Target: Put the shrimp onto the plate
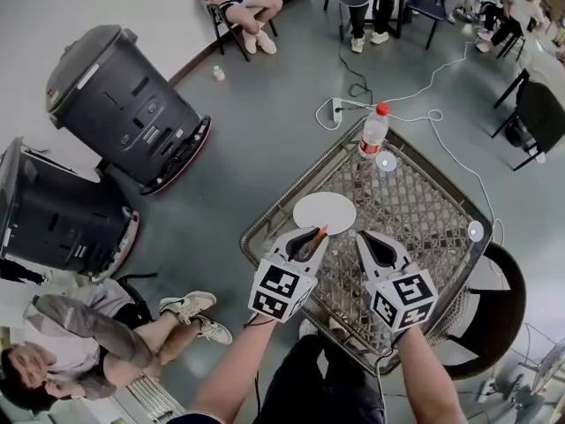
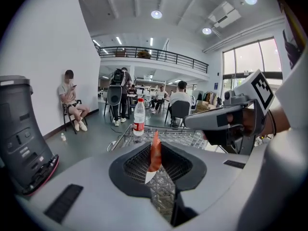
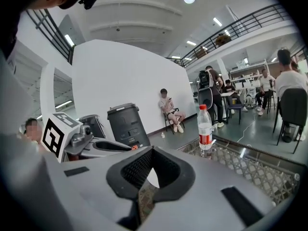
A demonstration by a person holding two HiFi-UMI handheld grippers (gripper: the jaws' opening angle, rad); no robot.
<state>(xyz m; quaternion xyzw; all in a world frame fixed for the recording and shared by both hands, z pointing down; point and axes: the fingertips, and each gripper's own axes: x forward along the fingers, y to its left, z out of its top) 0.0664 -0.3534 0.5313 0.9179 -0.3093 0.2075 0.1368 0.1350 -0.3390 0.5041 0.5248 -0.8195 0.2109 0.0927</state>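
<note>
A white plate (image 1: 324,212) lies on the wire-mesh table (image 1: 424,210), near its left side. My left gripper (image 1: 315,235) hovers just short of the plate's near edge, shut on an orange shrimp (image 1: 320,231). In the left gripper view the shrimp (image 2: 155,150) stands upright, pinched between the jaws of that gripper (image 2: 155,171). My right gripper (image 1: 366,240) is beside it to the right, over the mesh, shut with nothing in it. In the right gripper view a sliver of the plate (image 3: 153,178) shows past the closed jaws of my right gripper (image 3: 147,174).
A water bottle (image 1: 374,131) with a red cap stands at the table's far corner. Two dark round machines (image 1: 124,104) sit on the floor to the left. A seated person's legs (image 1: 168,321) are near the lower left, with a power strip and cables (image 1: 340,109) beyond the table.
</note>
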